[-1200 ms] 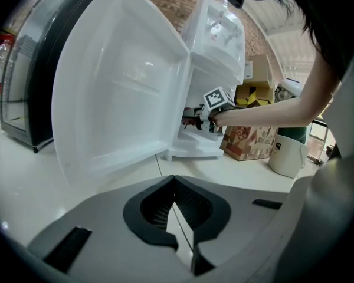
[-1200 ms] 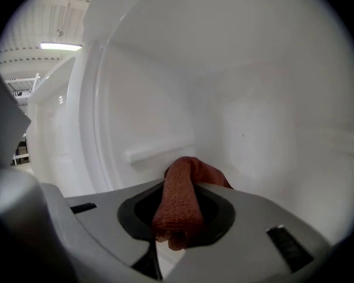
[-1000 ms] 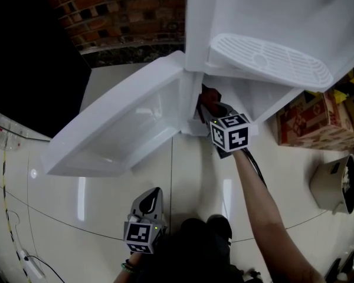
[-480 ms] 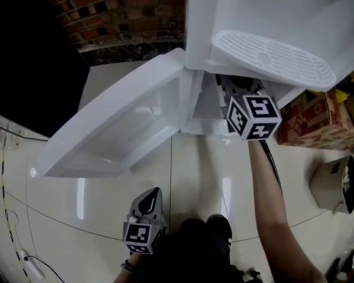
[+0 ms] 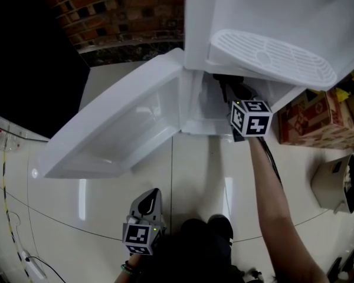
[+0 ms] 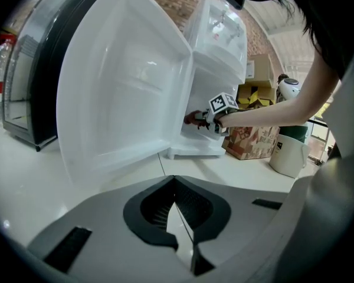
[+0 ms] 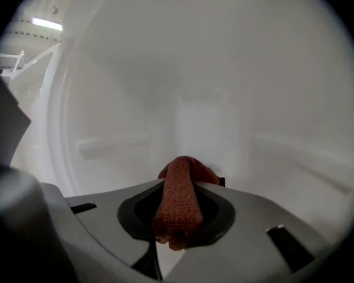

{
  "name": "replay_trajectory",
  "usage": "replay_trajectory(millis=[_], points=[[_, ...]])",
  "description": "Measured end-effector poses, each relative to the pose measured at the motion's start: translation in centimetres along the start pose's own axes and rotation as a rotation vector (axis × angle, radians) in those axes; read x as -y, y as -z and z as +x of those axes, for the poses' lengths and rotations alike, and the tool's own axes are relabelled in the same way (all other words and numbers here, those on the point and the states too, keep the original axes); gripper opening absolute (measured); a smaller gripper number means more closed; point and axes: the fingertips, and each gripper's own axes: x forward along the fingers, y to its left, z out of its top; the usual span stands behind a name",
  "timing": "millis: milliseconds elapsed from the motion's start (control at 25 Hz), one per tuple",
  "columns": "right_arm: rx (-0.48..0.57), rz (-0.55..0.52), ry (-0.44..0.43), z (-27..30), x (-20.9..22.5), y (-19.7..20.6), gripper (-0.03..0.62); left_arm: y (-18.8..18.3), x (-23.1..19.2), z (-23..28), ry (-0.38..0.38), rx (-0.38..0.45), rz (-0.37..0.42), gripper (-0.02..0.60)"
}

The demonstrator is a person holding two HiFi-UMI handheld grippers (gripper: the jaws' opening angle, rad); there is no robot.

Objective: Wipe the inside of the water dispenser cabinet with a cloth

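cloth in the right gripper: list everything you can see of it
The cloth is rust-red with a fine knitted texture, bunched into a thick roll. The right gripper is shut on it, with a lump bulging past the jaw tips and a blunt end nearer the camera. It is held inside the white water dispenser cabinet, pointing at the back wall; whether it touches the wall cannot be told. The head view hides it.

From the head view, the drip tray [image 5: 271, 58] hides the cloth [image 7: 177, 211] and the tips of the right gripper [image 7: 180, 184] (cabinet [image 5: 202, 108] interior mostly too).
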Motion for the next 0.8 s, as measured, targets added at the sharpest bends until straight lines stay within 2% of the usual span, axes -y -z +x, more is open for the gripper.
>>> replay_trajectory(millis=[120, 240, 320, 520, 600, 680, 800], points=[[-0.070, 0.013, -0.002, 0.5, 0.2, 3.2, 0.072, 0.1, -0.2, -0.1, -0.005, -0.004, 0.001, -0.021], [-0.079, 0.029, 0.004, 0.4, 0.4, 3.8, 0.072, 0.2, -0.2, -0.2, -0.006, -0.007, -0.001, -0.021], [-0.037, -0.006, 0.018, -0.2, 0.7, 2.0, 0.072, 0.2, 0.0, -0.1, -0.002, -0.005, 0.002, -0.021], [0.179, -0.069, 0.057, -2.5, 0.9, -7.2, 0.072, -0.2, 0.4, 0.1, 0.012, 0.003, 0.011, -0.021], [0.229, -0.090, 0.073, -3.1, 1.1, -9.3, 0.072, -1.0, 0.9, 0.4, 0.029, 0.019, 0.020, -0.021], [0.249, -0.111, 0.096, -3.2, 1.6, -9.7, 0.072, -2.4, 1.5, 1.0, 0.057, 0.047, 0.037, -0.021], [0.220, -0.113, 0.133, -2.8, 3.0, -7.9, 0.072, -4.8, 2.7, 1.7, 0.101, 0.087, 0.062, -0.021]])
